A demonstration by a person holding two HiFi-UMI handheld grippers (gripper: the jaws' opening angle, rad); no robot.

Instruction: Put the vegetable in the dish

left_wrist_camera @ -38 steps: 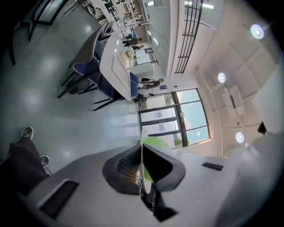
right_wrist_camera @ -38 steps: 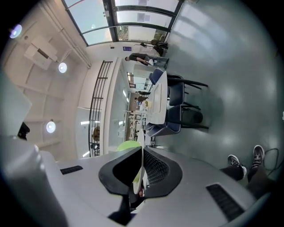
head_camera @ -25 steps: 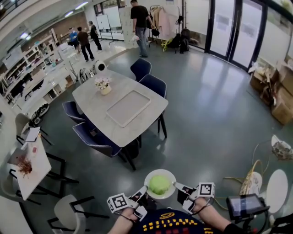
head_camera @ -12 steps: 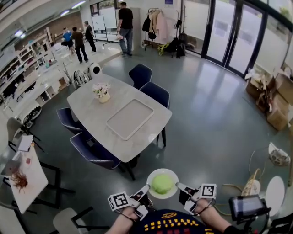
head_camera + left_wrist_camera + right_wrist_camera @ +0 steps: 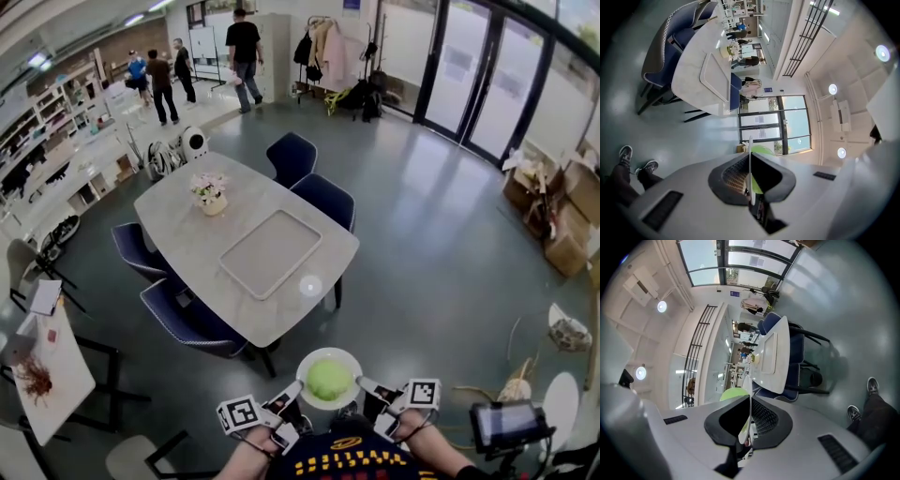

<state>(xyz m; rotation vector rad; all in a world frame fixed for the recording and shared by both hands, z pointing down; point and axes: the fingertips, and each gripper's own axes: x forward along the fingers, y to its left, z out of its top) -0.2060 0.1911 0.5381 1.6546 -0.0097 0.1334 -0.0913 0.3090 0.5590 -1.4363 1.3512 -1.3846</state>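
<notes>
A round green vegetable (image 5: 327,379) lies in a white dish (image 5: 306,364) held low in front of me, above the grey floor. My left gripper (image 5: 298,385) is shut on the dish's left rim and my right gripper (image 5: 362,382) on its right rim. In the left gripper view the dish (image 5: 750,161) shows edge-on as a thin white line between the jaws of the left gripper (image 5: 750,187), with the vegetable (image 5: 762,151) behind it. The right gripper view shows the same: the dish edge (image 5: 749,401) inside the right gripper (image 5: 749,425), the vegetable (image 5: 733,393) to its left.
A grey table (image 5: 178,225) stands ahead with a flat tray (image 5: 270,253) and a flower pot (image 5: 210,195), ringed by blue chairs (image 5: 192,323). Cardboard boxes (image 5: 553,211) sit at the right, a small white table (image 5: 47,370) at the left. People (image 5: 246,42) walk at the back.
The table has come nearer and shifted in view as I move. The person at the back has walked left. Both grippers keep their hold on the dish.
</notes>
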